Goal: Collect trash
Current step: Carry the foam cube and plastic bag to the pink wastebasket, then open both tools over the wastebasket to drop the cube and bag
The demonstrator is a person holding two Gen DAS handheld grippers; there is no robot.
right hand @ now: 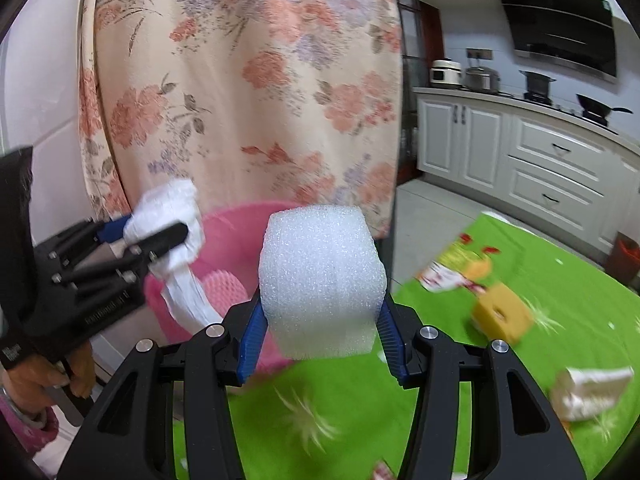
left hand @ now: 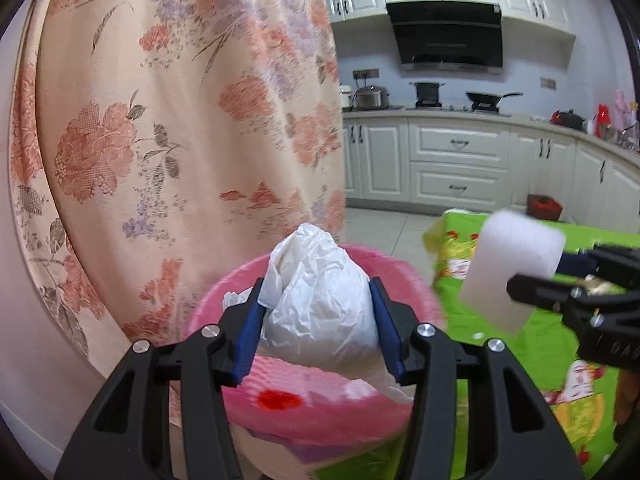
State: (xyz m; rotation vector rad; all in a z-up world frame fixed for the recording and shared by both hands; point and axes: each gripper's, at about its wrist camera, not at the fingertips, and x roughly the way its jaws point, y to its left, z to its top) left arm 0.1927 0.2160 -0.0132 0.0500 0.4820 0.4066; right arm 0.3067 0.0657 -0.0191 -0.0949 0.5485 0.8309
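In the left wrist view my left gripper (left hand: pixel 318 292) is shut on a crumpled white plastic bag (left hand: pixel 320 320), pinched between its blue pads. The bag hangs over a pink plastic basket (left hand: pixel 404 276). To the right, my right gripper (left hand: pixel 536 274) is shut on a white foam block (left hand: pixel 516 264) above the green cloth. In the right wrist view the right gripper (right hand: pixel 320 304) clamps the foam block (right hand: pixel 320 272) just in front of the pink basket (right hand: pixel 236 232). At the left of that view, the left gripper (right hand: pixel 156 226) holds the bag (right hand: pixel 176 208), whose tail trails down into the basket.
A floral curtain (right hand: pixel 248 80) hangs right behind the basket. The table has a green printed cloth (right hand: pixel 360 400), on which lie a yellow block (right hand: pixel 502 316) and a crumpled white piece (right hand: pixel 588 392). White kitchen cabinets (left hand: pixel 456 160) and a dark red bin (right hand: pixel 626 256) stand beyond.
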